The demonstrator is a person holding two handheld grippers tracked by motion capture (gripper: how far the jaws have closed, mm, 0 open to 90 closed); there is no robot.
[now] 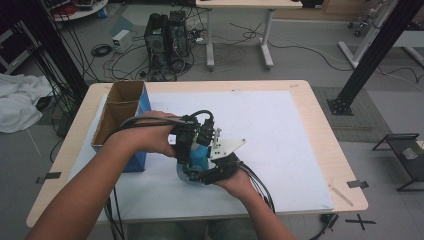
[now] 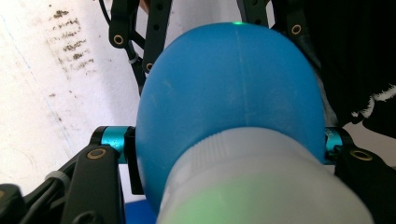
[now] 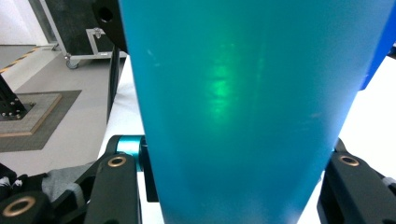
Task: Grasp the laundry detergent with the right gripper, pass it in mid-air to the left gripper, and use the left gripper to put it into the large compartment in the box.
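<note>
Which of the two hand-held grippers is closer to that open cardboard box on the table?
Left. The left hand-held gripper sits just right of the cardboard box, clamped on the blue bottle; the right hand-held gripper grips it from farther right.

A grey floor (image 1: 300, 55) lay strewn with cables (image 1: 235, 35). A white desk (image 1: 240, 4) stood behind the counter (image 1: 320, 145), beside a computer tower (image 1: 165, 45) and black frame posts (image 1: 372, 55).

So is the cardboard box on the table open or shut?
Open: the cardboard box shows its brown inside from above, top uncovered.
</note>
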